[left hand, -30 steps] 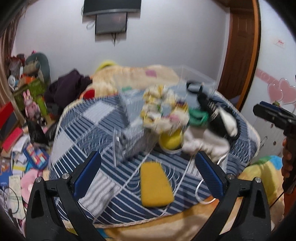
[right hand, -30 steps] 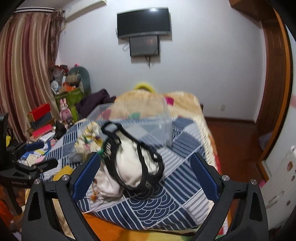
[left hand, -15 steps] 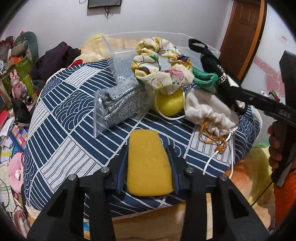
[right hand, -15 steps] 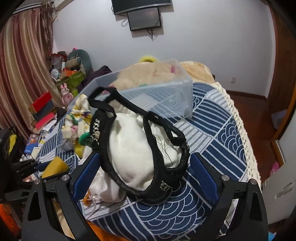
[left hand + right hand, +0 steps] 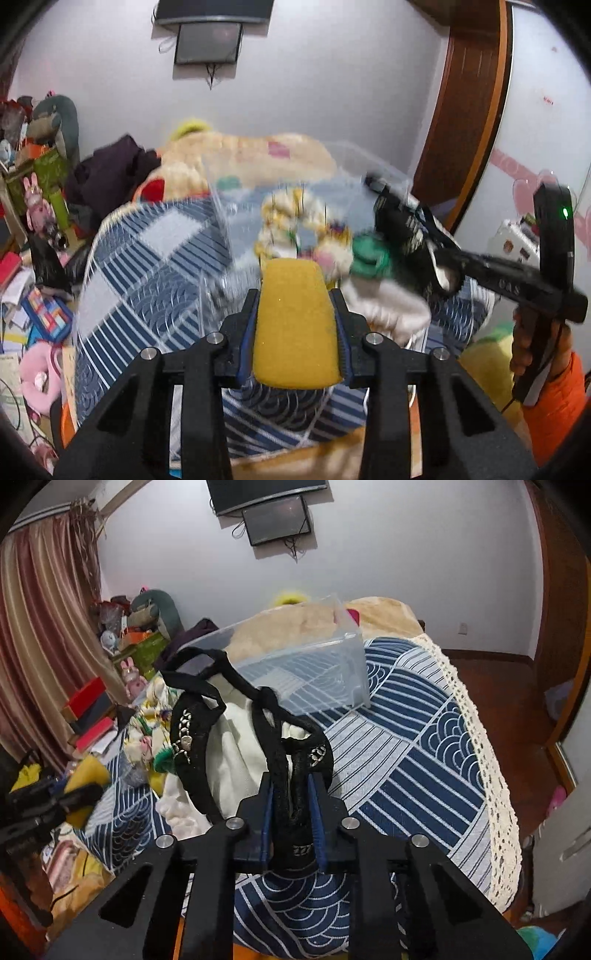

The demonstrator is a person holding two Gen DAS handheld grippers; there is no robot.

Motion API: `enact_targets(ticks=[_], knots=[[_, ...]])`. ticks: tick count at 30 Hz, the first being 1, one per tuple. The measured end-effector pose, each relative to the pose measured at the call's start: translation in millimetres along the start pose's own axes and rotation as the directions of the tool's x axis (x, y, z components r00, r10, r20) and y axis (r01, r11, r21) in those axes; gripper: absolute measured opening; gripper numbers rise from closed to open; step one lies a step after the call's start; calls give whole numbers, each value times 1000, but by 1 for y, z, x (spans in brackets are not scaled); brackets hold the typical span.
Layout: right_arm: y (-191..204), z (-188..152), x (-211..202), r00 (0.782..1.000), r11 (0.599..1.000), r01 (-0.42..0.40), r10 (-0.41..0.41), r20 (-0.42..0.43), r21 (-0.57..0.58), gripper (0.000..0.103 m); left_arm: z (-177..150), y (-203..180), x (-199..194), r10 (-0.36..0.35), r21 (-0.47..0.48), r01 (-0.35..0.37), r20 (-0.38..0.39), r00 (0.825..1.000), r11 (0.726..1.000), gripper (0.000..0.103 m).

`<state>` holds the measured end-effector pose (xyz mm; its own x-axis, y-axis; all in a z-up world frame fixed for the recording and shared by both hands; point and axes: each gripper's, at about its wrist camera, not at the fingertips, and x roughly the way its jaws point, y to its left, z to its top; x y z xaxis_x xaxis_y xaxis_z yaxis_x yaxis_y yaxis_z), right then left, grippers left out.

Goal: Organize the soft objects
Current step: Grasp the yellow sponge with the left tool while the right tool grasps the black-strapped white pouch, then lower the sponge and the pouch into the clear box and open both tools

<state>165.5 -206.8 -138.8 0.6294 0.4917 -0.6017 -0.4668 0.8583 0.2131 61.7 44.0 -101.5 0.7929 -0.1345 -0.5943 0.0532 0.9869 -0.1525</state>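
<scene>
The left claw (image 5: pixel 296 325) pinches the yellow sponge (image 5: pixel 295 325) between its blue pads, the sponge filling the gap and lifted above the near edge of the bed (image 5: pixel 424 746). The right claw (image 5: pixel 293 812) is pressed together on the black strap (image 5: pixel 280 760) of a studded black bag (image 5: pixel 192 738) draped over a white cloth pouch (image 5: pixel 236 753) near the bed's middle. Behind them a clear plastic bin (image 5: pixel 314 664) sits toward the far edge. In the left wrist view the floral scrunchie (image 5: pixel 299 229) and green item (image 5: pixel 369 254) are motion-blurred, and the strap's lower end is hidden between the pads.
</scene>
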Motion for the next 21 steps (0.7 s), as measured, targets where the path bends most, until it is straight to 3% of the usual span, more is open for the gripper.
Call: enact_targets(ticks=[12, 21], knots=[[15, 61, -35, 979, 998, 10, 2, 204, -58, 13, 67, 17, -4, 9, -12, -7, 153, 988, 1000, 36], [31, 98, 1, 974, 995, 32, -10, 228, -93, 13, 103, 32, 44, 41, -13, -39, 106, 994, 999, 36]])
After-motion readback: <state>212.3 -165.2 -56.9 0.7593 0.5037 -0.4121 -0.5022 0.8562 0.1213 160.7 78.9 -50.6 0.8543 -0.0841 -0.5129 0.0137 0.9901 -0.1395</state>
